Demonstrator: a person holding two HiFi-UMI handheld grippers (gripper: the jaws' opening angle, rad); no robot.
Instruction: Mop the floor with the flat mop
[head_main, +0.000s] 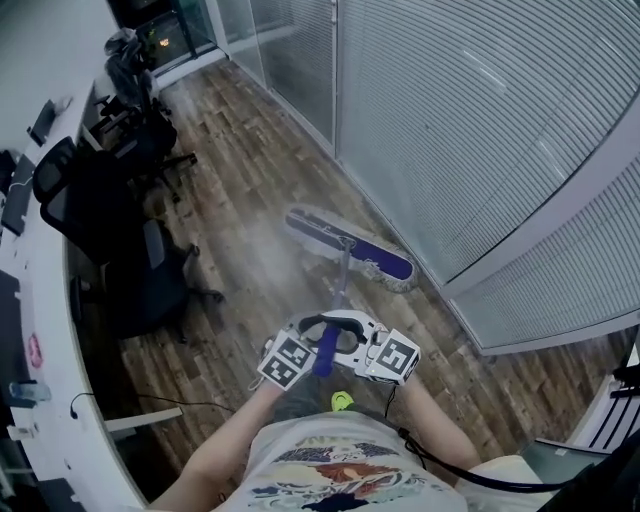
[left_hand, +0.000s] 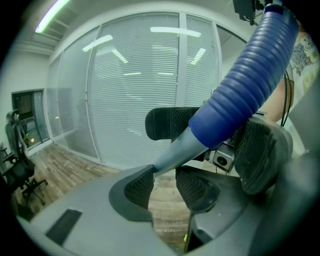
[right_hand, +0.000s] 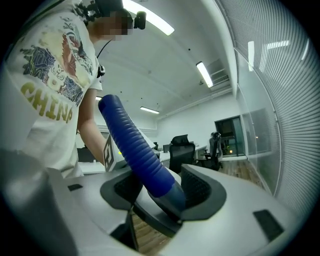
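Head view: flat mop (head_main: 350, 250) looks light, stiff; best held at ribbed blue grip (head_main: 325, 352). Right tool (right_hand: 160, 189) pinches it; left tool (left_hand: 165, 185) spread round shaft (left_hand: 172, 152).

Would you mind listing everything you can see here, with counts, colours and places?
flat mop head: one, purple, on the floor by the glass partition
mop handle: one, grey shaft with blue ribbed grip, rising to the grippers
office chairs: several, black, along the desk
desk: one, white, left edge
glass partition: one run, with white blinds, right side
floor: brown wood planks
small object: one, yellow-green, below the grippers, unidentifiable
cable: one, black, by the person's right arm
T-shirt: one, white with print, on the person
left gripper: one, grey, shaft at its jaw tips, touching one pad; grip unclear
right gripper: one, grey, closed on the blue grip
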